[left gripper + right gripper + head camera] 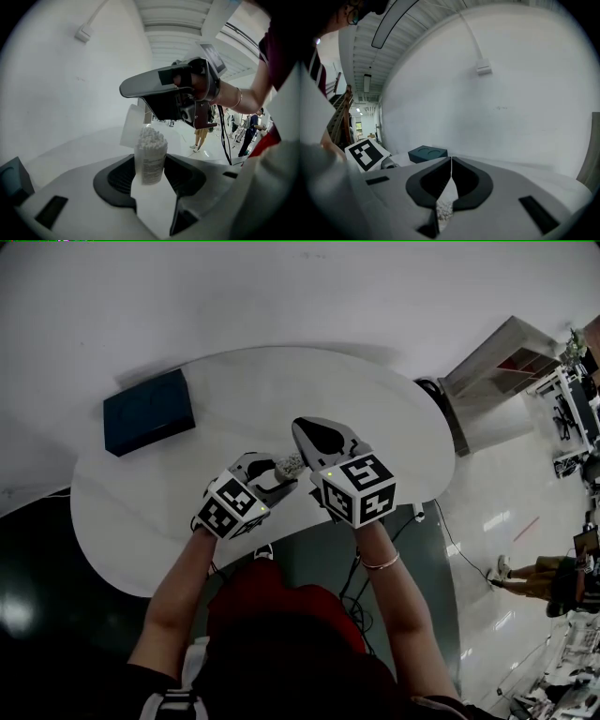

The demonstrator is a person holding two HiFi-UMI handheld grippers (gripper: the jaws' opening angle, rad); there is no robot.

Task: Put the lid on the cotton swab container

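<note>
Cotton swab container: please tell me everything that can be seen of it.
The cotton swab container is a small clear plastic cylinder with a printed paper label, packed with white swabs whose tips show at its open top. It is roughly upright over the white table, clamped at its sides between the left gripper's jaws. The lid is off it.

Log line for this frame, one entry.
left claw: shut on cotton swab container | right claw: shut on lid | container: open | lid: not yet on
</note>
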